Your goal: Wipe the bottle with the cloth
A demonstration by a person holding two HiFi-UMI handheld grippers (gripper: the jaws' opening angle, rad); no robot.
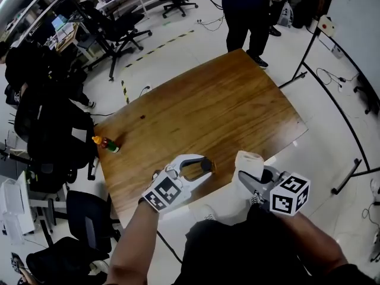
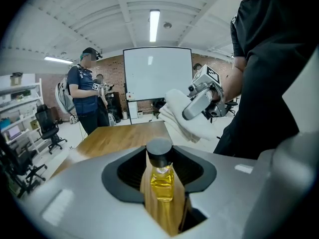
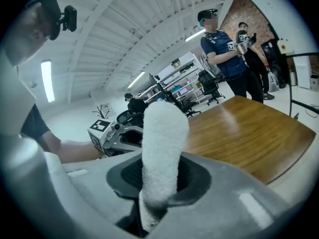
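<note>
**Bottle and cloth held face to face at table's edge**

A small orange-capped container (image 1: pixel 107 143) is lying by itself near the left edge of the brown wooden table (image 1: pixel 225 111), well apart from the work.

At the table's near edge, the person's left hand-held gripper (image 1: pixel 205 166) is clamping the bottle (image 2: pixel 162 180) between its jaws and holding it up off the wood. The bottle is showing a clear neck filled with bright yellow liquid and a round black cap. Its amber-toned body is running back down between the jaws, and its cap is pointing away from the gripper and toward the right.

Just to the right, a thick white cloth (image 1: pixel 248 162) is standing up in a folded, fluffy roll. It is near the bottle but is not touching it.

The right hand-held gripper (image 1: pixel 254 178) is pinching the cloth's lower part tight, with the loose end bunching out behind the jaws.

At the far end of the table, a person in dark clothes (image 1: pixel 246 10) is standing on the pale floor.
</note>
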